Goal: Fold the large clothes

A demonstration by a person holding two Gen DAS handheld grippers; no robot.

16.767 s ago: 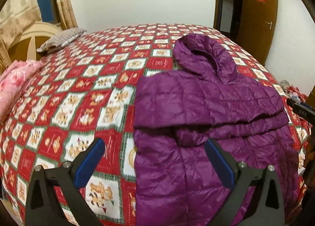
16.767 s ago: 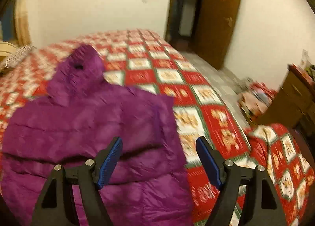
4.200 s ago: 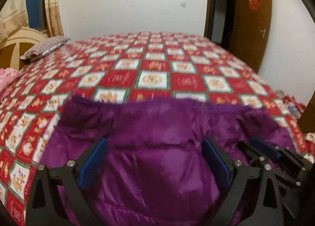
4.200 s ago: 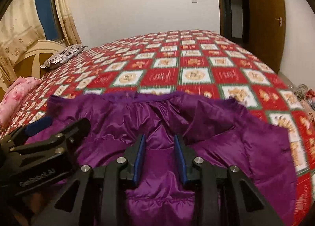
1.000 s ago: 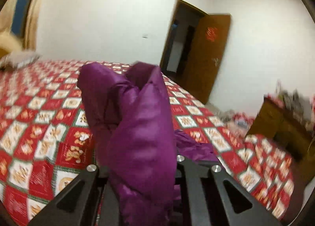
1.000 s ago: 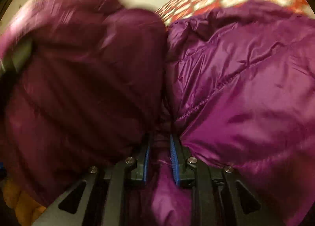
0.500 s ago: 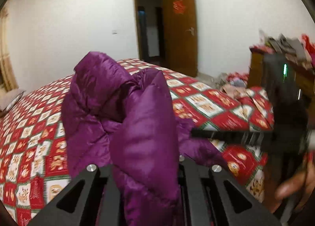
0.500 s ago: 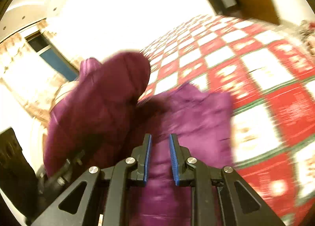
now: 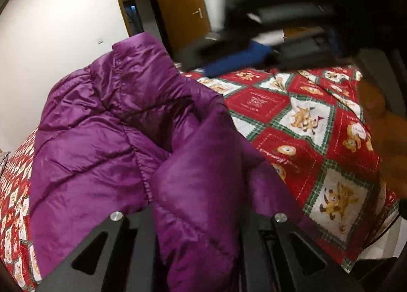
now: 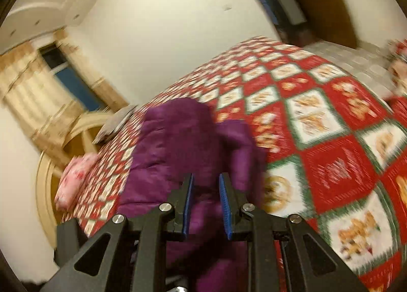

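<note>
Gripping a thick bunch of the purple puffer jacket (image 9: 106, 144), the left tongs (image 9: 198, 228) are clenched tight, while the right tongs (image 10: 205, 205) sit narrowly apart with purple fabric between the pads, can't tell if pinched. Jacket's bundled lower left on the bed (image 9: 300, 124), so I'd guess folding's mostly done, just needs setting down.

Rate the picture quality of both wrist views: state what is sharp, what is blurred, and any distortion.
Left wrist view: the purple jacket and the quilt are sharp, while the right gripper crossing the top is a motion smear; fisheye bends the door. Right wrist view: blurred nearly throughout, jacket and quilt soft, only the gripper's fingers fairly crisp; the horizon is tilted.
</note>
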